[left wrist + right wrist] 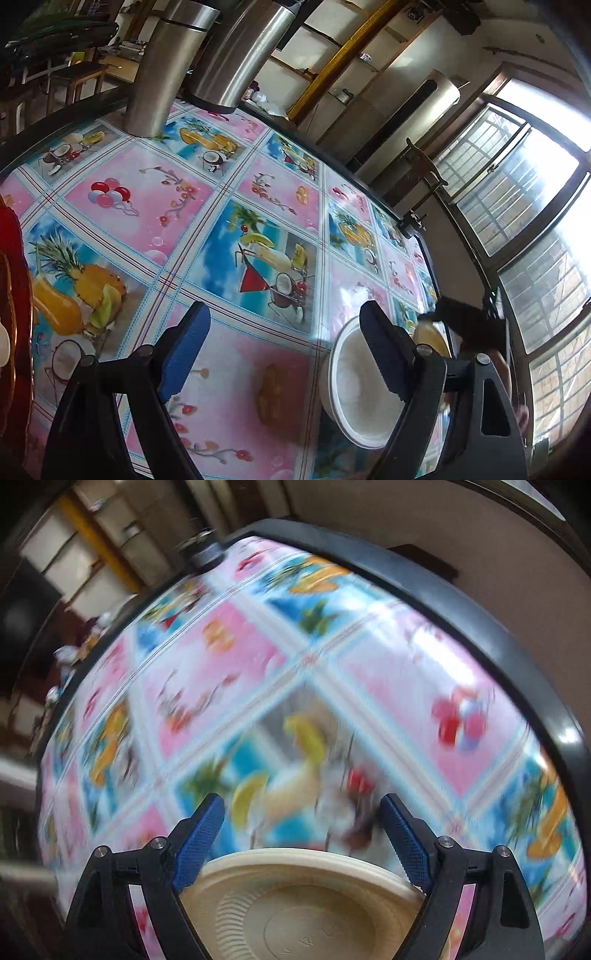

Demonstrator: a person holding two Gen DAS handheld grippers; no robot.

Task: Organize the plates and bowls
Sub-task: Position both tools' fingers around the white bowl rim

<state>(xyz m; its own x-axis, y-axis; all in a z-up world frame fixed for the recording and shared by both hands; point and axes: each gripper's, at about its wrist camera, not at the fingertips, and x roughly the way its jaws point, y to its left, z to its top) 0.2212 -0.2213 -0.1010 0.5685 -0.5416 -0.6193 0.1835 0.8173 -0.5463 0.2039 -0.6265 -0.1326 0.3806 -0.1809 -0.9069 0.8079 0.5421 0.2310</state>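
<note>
Beige bowl point(303, 904) sits between the right gripper point(303, 823) fingers, low in the right wrist view; whether the blue pads point(199, 838) actually clamp its rim I cannot tell. A white bowl point(354, 384) rests on the fruit-print tablecloth point(207, 229), partly behind one finger of the left gripper point(284, 343), whose jaws stand wide apart, holding nothing. Two steel flasks point(236, 51) stand at the table's far edge.

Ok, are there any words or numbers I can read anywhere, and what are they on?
Beige dish: some raised marks near its middle, too faint to read.
Tablecloth: only pictures of fruit, drinks and balloons, no words.
Nothing else in either view carries readable text.
</note>
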